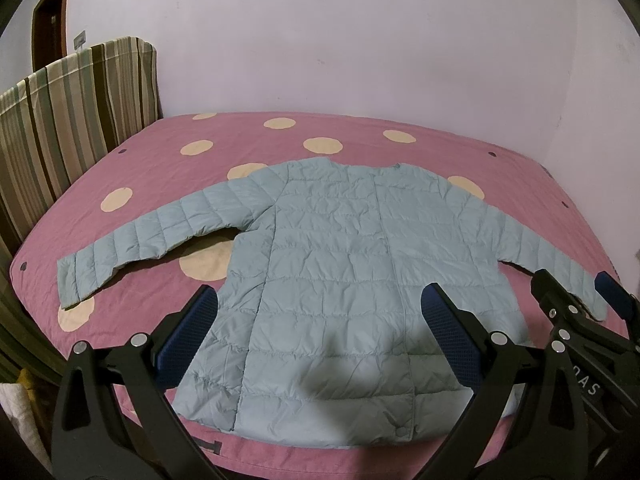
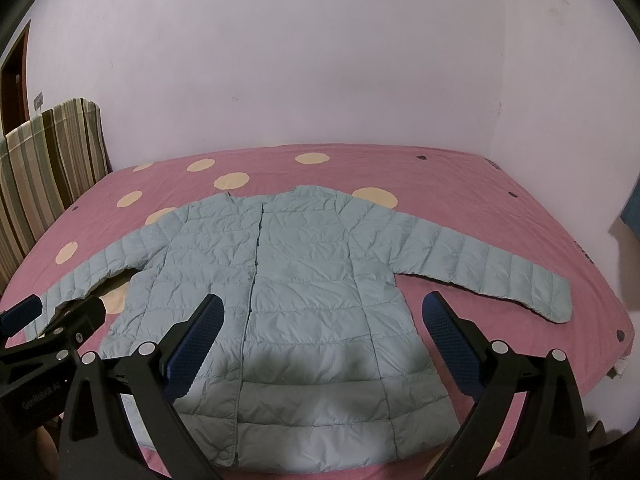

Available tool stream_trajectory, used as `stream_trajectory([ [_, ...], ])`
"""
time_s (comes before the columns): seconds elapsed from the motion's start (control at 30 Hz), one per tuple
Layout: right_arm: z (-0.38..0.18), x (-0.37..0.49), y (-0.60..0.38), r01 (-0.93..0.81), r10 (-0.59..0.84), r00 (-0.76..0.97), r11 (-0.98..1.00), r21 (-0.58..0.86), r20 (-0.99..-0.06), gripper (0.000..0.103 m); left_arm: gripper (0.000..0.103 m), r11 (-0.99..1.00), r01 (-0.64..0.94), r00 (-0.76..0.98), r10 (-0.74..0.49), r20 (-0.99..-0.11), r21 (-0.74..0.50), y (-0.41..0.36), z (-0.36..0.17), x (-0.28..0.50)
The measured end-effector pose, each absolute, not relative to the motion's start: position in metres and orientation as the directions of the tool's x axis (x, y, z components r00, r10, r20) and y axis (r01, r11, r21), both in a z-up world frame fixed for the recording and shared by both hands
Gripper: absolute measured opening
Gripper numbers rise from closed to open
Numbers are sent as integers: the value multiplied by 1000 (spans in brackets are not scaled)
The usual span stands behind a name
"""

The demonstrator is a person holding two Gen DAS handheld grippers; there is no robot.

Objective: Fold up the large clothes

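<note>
Jacket [image 1: 332, 272] lies flat near the bed's [image 1: 160, 168] front edge. Left claw [image 1: 320, 336] and right claw [image 2: 324, 340] spread, empty. Recommend pinching a sleeve cuff squarely.

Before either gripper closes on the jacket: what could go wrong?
1. The puffy quilted jacket may spring back after a fold; that is a guess from its padding.
2. Both sleeves are spread wide, so a sleeve could drag or bunch.
3. The hem lies near the bed's front edge and could slide off.
Left gripper and right gripper are both open.
</note>
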State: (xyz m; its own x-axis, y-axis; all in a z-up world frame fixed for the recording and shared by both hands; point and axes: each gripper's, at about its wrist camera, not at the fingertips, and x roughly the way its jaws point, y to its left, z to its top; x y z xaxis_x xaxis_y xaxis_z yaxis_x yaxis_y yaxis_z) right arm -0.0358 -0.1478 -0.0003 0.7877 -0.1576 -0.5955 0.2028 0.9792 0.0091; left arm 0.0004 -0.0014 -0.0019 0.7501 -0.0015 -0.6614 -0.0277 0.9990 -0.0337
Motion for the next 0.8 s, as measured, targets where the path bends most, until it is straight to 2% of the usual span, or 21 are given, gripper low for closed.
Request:
stream_trajectory([
  [0.8, 0, -37, -149, 201, -159, 785, 980, 4, -598, 99, 101, 999, -22, 743, -7, -670, -35, -2, -9, -1],
])
